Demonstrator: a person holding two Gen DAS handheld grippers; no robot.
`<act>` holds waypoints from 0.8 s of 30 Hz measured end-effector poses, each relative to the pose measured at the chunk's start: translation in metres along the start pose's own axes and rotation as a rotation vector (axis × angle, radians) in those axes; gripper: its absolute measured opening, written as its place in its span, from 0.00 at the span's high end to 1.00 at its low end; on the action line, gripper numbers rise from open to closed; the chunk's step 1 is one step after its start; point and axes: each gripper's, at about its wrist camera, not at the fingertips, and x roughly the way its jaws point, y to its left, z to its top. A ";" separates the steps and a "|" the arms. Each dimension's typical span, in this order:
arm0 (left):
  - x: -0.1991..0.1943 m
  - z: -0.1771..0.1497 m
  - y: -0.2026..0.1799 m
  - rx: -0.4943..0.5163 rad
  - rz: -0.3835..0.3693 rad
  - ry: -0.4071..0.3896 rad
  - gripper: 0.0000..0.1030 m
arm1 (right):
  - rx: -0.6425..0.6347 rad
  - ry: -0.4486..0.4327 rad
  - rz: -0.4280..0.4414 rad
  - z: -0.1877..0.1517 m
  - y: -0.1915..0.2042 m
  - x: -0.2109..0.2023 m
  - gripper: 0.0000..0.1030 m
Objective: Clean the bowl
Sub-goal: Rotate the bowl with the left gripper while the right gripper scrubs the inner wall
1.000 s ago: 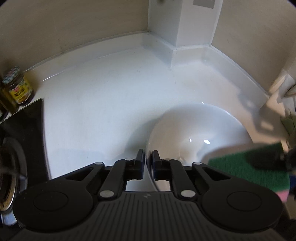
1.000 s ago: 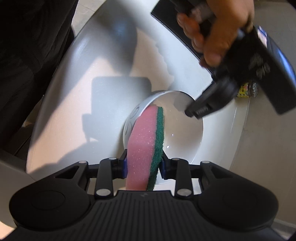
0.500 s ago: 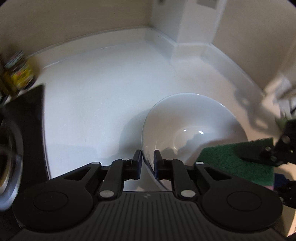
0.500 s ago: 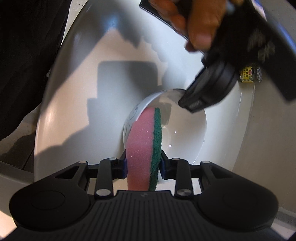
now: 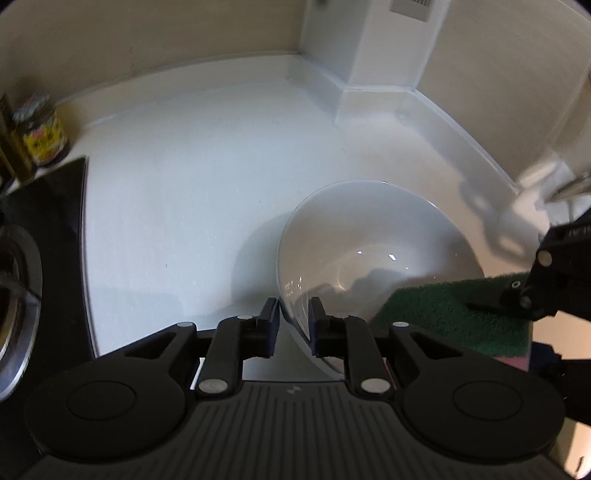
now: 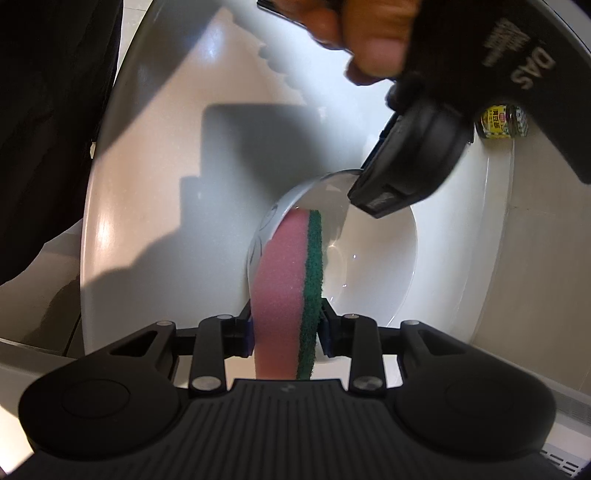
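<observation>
Bowl: white, glossy, on the white table, right of centre in the left wrist view; tilted, with its opening turned toward the far right. Seen from the right wrist view, the bowl sits at mid-frame with a faint line pattern on its outer wall at the left.

Left tool: clamped on the bowl's near rim, one finger outside the wall, the other inside. In the right wrist view the left tool reaches in from the upper right and meets the bowl's far rim; a bare hand grips its black body.

Sponge: pink foam with a green scrubbing layer on its right face, standing on edge. Right tool: closed on the sponge, a finger against each face. The sponge's far end lies over the bowl's left rim; whether it touches the inside wall cannot be told. In the left wrist view the sponge shows green side up at the bowl's right edge, with the right tool entering from the right.

Jar: yellow label, patterned lid, far left of the table by the wall; also seen as the jar at the upper right.

Stove: black top, left edge, beside the table.
</observation>
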 end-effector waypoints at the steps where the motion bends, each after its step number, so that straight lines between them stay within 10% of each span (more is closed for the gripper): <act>1: 0.002 0.005 0.001 0.034 -0.009 0.011 0.86 | -0.001 -0.001 0.003 0.001 0.001 -0.003 0.73; 7: 0.018 0.032 0.002 0.180 -0.050 0.063 0.87 | 0.004 0.016 -0.001 0.004 0.005 -0.011 0.73; 24: 0.005 0.001 -0.002 -0.033 0.063 0.006 0.88 | -0.103 -0.038 0.018 -0.017 0.005 -0.023 0.72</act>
